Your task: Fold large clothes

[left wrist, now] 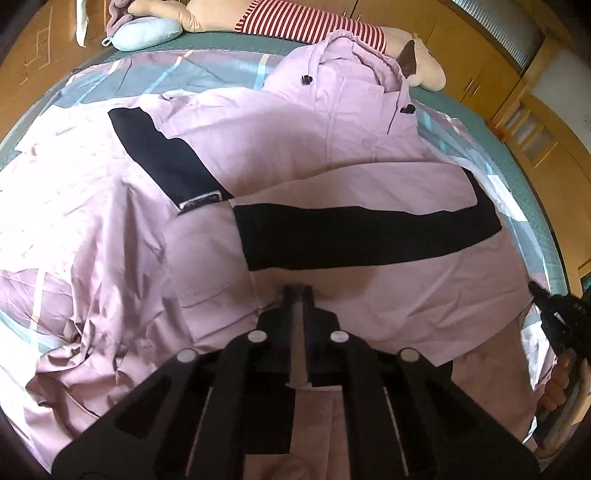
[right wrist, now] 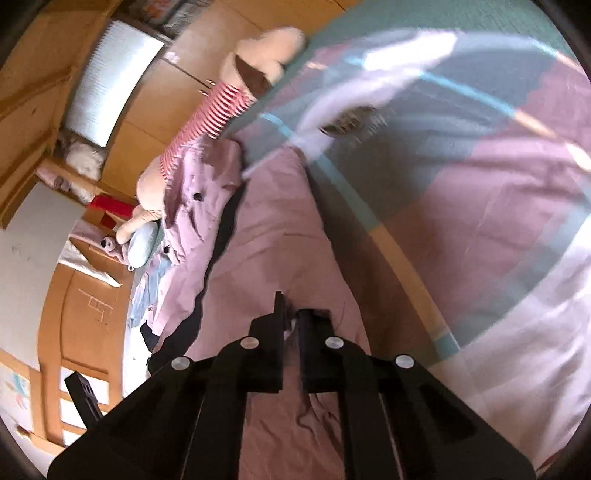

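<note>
A large pale pink jacket [left wrist: 295, 147] with black bands [left wrist: 354, 236] lies spread on the bed, collar at the far side. My left gripper [left wrist: 298, 291] is shut on a fold of the jacket's pink cloth near its lower hem. My right gripper [right wrist: 291, 314] is shut on the jacket's cloth [right wrist: 280, 229] too, at its right edge. The right gripper also shows at the right edge of the left wrist view [left wrist: 543, 295], held by a hand. The right wrist view is motion-blurred on its right half.
The bed carries a patchwork cover [left wrist: 207, 70] of pink, grey and teal. A stuffed toy in a red striped shirt [left wrist: 306, 18] and a blue pillow [left wrist: 147, 33] lie along the far edge. Wooden cabinets [left wrist: 480, 55] stand behind the bed.
</note>
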The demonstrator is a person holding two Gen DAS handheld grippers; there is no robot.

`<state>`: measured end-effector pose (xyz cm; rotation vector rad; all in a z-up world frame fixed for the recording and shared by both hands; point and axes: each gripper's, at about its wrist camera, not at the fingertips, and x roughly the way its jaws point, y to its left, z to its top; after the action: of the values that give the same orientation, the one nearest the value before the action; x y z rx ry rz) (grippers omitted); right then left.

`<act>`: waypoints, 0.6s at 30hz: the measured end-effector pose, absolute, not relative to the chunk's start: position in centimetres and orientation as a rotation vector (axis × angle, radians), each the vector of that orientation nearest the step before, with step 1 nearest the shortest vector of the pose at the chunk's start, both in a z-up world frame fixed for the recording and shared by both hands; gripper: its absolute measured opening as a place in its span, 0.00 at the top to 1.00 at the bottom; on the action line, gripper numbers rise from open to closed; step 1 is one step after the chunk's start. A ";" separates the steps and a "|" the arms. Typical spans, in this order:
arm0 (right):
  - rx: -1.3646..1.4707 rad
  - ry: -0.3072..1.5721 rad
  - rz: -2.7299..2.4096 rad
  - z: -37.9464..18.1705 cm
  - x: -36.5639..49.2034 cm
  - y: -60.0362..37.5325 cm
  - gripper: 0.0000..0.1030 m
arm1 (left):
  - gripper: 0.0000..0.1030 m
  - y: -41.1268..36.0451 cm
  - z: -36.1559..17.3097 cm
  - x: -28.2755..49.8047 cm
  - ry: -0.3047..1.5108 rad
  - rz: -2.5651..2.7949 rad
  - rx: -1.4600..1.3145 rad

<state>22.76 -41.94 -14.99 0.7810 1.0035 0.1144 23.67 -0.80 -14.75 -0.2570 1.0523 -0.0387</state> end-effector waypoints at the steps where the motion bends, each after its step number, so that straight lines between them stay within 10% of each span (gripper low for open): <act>1: 0.781 1.031 0.097 -15.6 22.8 -42.3 0.94 | 0.92 -0.7 -14.7 23.5 1.055 -0.035 -0.256; 2: 0.792 1.043 0.093 -15.9 22.8 -42.4 0.92 | 0.86 -0.4 -14.5 23.3 1.064 -0.033 -0.262; 4: 0.805 1.045 0.096 -15.6 22.6 -42.5 0.89 | 0.31 0.0 -14.1 23.1 1.076 -0.035 -0.299; 5: 0.788 1.037 0.100 -14.9 22.5 -42.3 0.86 | 0.23 0.4 -13.6 22.5 1.065 -0.047 -0.342; 10: 0.590 0.952 0.098 -11.8 21.4 -40.0 0.31 | 0.14 0.2 -13.9 22.0 1.138 -0.224 -0.515; 18: 0.384 0.922 0.096 -11.0 20.5 -37.2 0.27 | 0.12 -0.1 -17.3 22.7 1.259 -0.232 -0.569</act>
<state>20.54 -37.18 -11.00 0.3836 0.9223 0.0957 22.68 -0.15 -17.32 -0.5689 1.2591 -0.2316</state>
